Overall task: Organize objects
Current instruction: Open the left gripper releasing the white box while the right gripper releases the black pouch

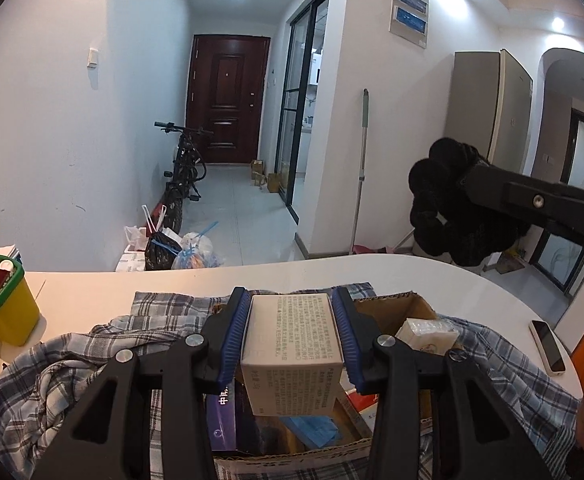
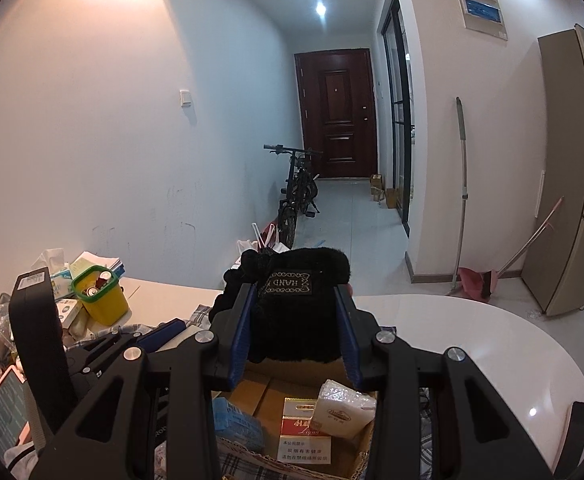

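Observation:
My left gripper (image 1: pixel 292 295) is shut on a white printed carton (image 1: pixel 292 344), its blue pads pressing both sides. The carton hangs over an open cardboard box (image 1: pixel 396 307) that rests on a plaid shirt (image 1: pixel 72 360). At the upper right of the left wrist view, my right gripper (image 1: pixel 472 184) grips a black fuzzy glove (image 1: pixel 436 200). In the right wrist view the right gripper (image 2: pixel 296 292) is shut on that glove (image 2: pixel 296 320), whose label reads HAND, above the cardboard box (image 2: pixel 252 396). The left gripper (image 2: pixel 172 334) shows low at the left.
Inside the box lie a red-and-white carton (image 2: pixel 302 436), a white tissue pack (image 2: pixel 344 404) and a blue packet (image 2: pixel 236 424). A yellow bin with a green rim (image 1: pixel 8 308) stands at the left of the white table (image 1: pixel 452 280). A phone (image 1: pixel 548 346) lies near the right edge.

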Motion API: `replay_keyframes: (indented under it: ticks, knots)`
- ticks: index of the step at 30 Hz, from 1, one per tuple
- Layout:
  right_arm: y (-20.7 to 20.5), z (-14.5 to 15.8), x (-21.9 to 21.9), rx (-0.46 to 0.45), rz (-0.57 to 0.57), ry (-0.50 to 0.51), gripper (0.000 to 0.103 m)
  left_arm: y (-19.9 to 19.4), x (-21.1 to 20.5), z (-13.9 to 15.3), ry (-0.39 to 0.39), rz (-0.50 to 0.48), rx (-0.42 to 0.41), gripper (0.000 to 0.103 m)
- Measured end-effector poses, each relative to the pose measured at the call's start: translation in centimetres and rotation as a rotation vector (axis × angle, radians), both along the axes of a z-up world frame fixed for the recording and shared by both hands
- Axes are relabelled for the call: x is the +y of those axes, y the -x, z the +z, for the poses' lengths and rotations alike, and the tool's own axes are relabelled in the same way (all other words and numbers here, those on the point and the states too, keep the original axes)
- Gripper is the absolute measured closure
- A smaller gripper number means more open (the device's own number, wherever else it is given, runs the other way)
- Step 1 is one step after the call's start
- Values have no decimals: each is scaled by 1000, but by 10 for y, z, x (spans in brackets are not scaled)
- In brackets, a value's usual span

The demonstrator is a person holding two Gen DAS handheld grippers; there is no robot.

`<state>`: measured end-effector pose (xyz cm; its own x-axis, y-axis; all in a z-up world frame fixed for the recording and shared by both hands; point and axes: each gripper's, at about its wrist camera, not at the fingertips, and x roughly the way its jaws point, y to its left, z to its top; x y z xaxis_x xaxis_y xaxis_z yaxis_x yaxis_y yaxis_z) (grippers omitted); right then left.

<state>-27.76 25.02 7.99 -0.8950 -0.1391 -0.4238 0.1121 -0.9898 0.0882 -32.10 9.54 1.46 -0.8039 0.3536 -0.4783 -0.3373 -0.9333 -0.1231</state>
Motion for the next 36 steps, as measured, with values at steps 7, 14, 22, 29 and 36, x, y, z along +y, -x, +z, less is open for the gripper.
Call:
replay_keyframes:
  ticks: [7,14,22,29,36]
  knots:
    - [3,-1,2,-12,17,32,65,0,3,-3,11,2,-20,56]
    - [1,1,-2,2,8,7,65,7,4,-13,45,26,-62,35]
    - [0,2,2,12,-2,24,65,-4,-22,14,-31,88,23,16]
    - [1,2,-4,20,-9,0,65,-33,-21,51,69,144,205,4]
    - [7,-7,-9,-8,-2,-22,68,-35,-27,57,57,177,218,0]
